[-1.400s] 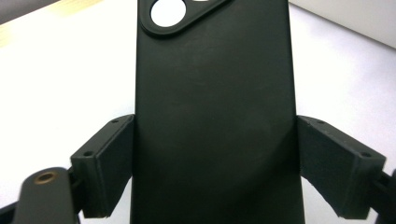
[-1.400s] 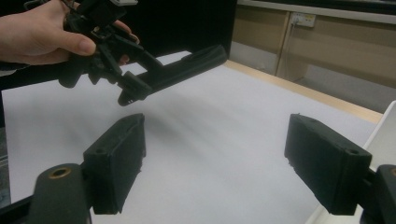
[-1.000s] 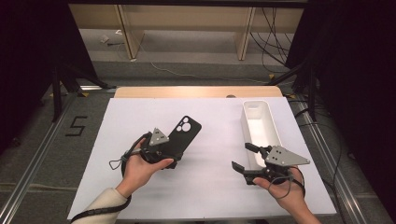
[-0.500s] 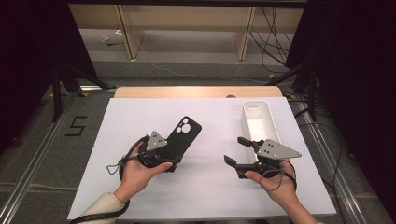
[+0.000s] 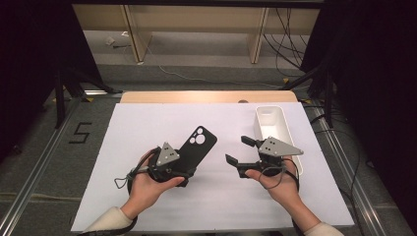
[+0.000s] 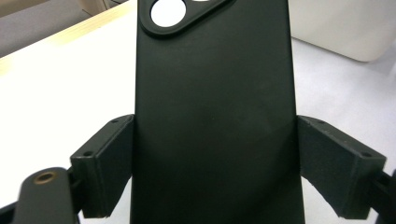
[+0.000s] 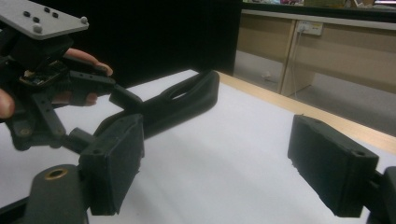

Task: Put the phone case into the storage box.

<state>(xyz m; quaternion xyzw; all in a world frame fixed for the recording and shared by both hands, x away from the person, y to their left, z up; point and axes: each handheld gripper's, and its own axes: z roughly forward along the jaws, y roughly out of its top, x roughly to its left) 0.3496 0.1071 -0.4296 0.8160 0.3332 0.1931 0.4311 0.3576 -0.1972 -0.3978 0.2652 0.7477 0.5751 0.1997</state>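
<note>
Between left claw [image 6: 215,172] pads | black phone case [image 6: 215,116] | clamped

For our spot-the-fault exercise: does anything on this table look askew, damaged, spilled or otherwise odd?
Nothing stands out. The left gripper clamps the black phone case by its side edges, undamaged. The white tray sits upright at the table's right. The right gripper is open, holding nothing.

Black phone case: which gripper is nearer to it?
Left. The left gripper clamps the black phone case by its side edges; the right gripper hangs open to its right, apart from it.
</note>
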